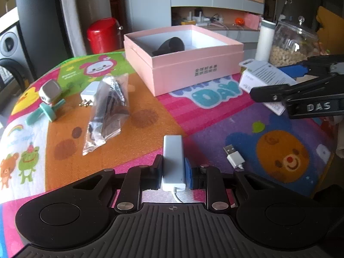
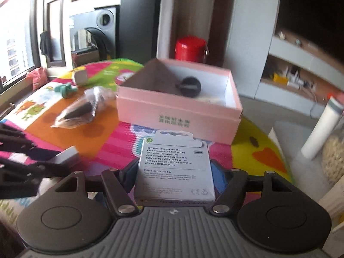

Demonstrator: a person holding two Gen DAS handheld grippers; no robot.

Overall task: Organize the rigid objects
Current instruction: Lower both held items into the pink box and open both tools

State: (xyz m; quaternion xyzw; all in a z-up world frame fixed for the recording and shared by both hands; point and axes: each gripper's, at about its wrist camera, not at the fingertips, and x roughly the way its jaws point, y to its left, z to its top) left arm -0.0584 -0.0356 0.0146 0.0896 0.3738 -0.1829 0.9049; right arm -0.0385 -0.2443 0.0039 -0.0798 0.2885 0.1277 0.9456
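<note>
Pinching a white adapter between its blue pads, the left claw hangs low over the table, the adapter's cord trailing back toward the camera. A loose USB plug lies on the mat just right of it. The right claw grips a white cable box by its sides, label up, above the mat and just short of the pink box. That open pink box sits mid-table with a round black item inside. Left of it lie a clear bag of dark parts, a white charger and a small teal-and-white toy. Past the pink box's right side stand a white cylinder and a glass jar.
</note>
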